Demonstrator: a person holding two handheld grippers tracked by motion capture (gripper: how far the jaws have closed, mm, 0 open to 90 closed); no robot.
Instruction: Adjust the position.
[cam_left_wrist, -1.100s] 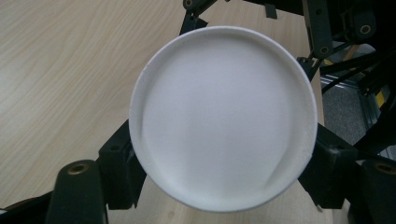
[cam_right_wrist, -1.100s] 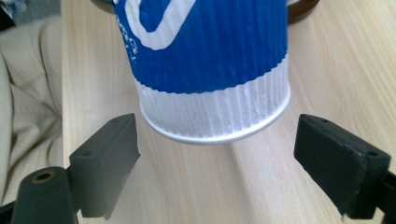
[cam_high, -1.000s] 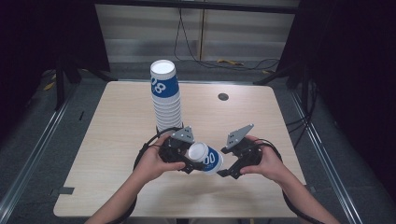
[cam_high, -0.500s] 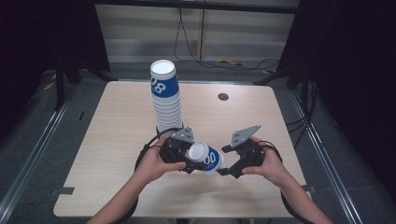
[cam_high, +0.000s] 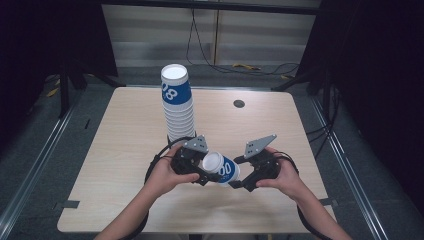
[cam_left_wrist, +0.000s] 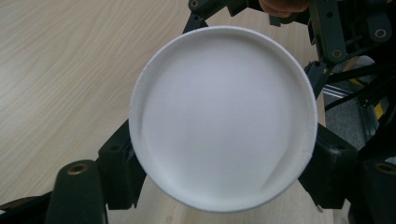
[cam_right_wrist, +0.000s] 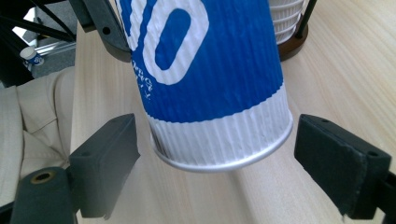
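A blue and white ribbed paper cup (cam_high: 222, 168) lies tilted above the table's front middle, between both grippers. My left gripper (cam_high: 207, 172) is shut on it. In the left gripper view the cup's white round end (cam_left_wrist: 224, 116) faces the camera, and the jaws of the left gripper (cam_left_wrist: 224, 163) press its rim on both sides. My right gripper (cam_high: 240, 180) stands open around the other end. In the right gripper view the cup (cam_right_wrist: 210, 70) hangs between the jaws of the right gripper (cam_right_wrist: 222, 161), with a gap on each side.
A tall stack of the same cups (cam_high: 177, 107) stands behind the left gripper on the wooden table (cam_high: 125, 150); its lower part (cam_right_wrist: 289, 18) shows past the held cup. A dark round cable hole (cam_high: 239, 103) sits near the far edge. Dark floor surrounds the table.
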